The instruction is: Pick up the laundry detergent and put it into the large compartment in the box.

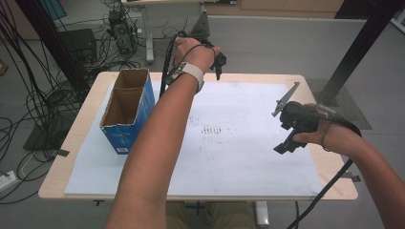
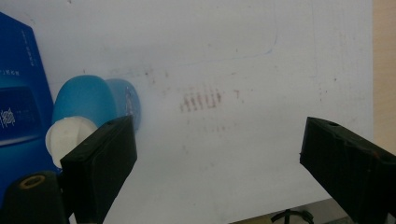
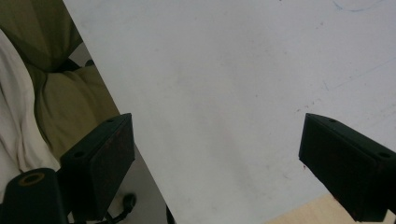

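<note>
With both sets of jaws wide and empty, the left gripper [image 2: 219, 163] faces a blue bottle [image 2: 93, 105] lying beside the box [image 1: 129, 114] at frame left, not yet grasped; the right gripper [image 1: 292, 128] idles at right.

A blue box [image 1: 125, 110], a blue bottle [image 2: 91, 100] with white cap [image 2: 65, 137], black tools, white mat [image 1: 229, 138].

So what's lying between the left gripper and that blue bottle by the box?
Nothing. In the left gripper view, bare white mat runs from the open left gripper to the blue bottle, which lies on its side beside the blue box.
</note>
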{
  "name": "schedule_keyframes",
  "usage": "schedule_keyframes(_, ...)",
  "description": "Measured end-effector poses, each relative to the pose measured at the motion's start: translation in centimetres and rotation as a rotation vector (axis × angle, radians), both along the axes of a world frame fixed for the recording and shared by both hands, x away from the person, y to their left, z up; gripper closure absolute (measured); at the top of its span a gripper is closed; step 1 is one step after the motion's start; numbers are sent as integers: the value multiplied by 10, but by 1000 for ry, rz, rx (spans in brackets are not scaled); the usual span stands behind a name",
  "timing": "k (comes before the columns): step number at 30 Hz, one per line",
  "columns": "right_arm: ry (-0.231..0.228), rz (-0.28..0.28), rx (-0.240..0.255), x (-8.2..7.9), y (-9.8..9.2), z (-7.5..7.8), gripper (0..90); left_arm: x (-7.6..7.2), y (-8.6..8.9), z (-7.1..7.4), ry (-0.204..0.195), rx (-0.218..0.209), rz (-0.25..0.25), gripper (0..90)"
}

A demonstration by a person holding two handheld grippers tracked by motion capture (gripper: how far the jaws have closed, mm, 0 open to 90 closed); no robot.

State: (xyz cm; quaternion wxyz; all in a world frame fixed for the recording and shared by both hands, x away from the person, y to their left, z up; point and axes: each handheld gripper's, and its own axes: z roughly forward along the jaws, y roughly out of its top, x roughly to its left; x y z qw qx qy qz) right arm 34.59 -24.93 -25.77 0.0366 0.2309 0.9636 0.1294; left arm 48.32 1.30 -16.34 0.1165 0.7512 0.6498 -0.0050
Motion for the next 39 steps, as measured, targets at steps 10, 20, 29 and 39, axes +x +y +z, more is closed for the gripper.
schedule_keyframes(10, -1, 3, 4, 0, 0, 1, 106, -1, 1, 3, 0, 2, 1, 112)
schedule_keyframes(20, -3, 4, 1, -1, 1, 1, 106, -4, 3, 5, -8, 0, 4, 113)
schedule_keyframes(29, -2, 5, -1, -1, 1, 1, 106, -4, 4, 5, -5, 5, 3, 108)
schedule_keyframes(39, -3, 8, -2, 0, 3, 1, 106, -5, 8, 7, -5, 7, 4, 108)
